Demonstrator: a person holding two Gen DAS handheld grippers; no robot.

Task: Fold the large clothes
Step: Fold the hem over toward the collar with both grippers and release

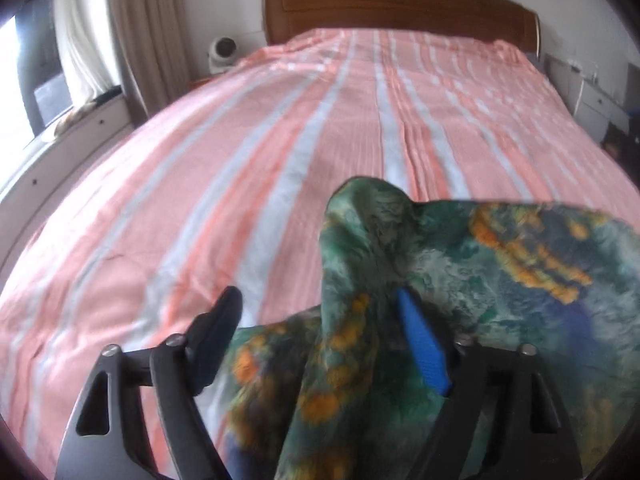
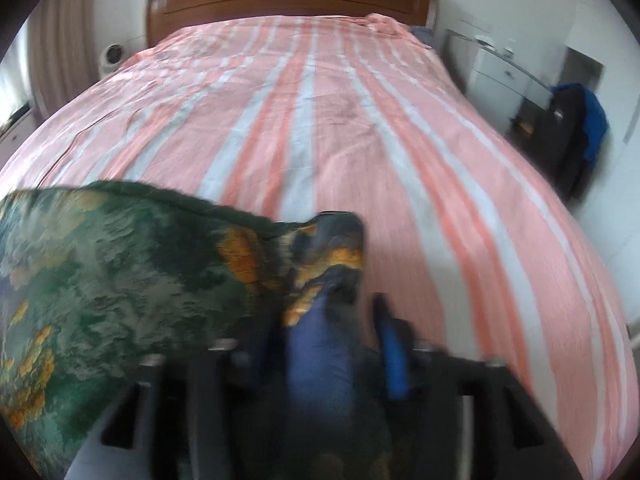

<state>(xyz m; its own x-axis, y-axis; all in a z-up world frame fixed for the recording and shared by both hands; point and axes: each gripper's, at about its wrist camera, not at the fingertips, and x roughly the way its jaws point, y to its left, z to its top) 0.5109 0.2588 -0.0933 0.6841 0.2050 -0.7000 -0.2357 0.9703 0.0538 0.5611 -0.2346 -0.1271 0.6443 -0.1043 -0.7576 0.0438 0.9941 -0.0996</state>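
Observation:
A large green, blue and orange patterned garment (image 1: 500, 264) hangs between my two grippers above the bed. In the left wrist view my left gripper (image 1: 320, 320) has its jaws wide apart, with the cloth draped between the fingers and over the blue pad (image 1: 424, 344). In the right wrist view the same garment (image 2: 112, 280) spreads to the left, and my right gripper (image 2: 332, 320) is closed on a bunched corner of it. The right view is blurred.
The bed (image 1: 280, 140) with a pink and white striped sheet fills both views, with a wooden headboard (image 1: 396, 4) at the far end. A small fan (image 1: 222, 54) stands left of the bed; white drawers (image 2: 500, 72) and hanging dark clothes (image 2: 576, 128) stand right.

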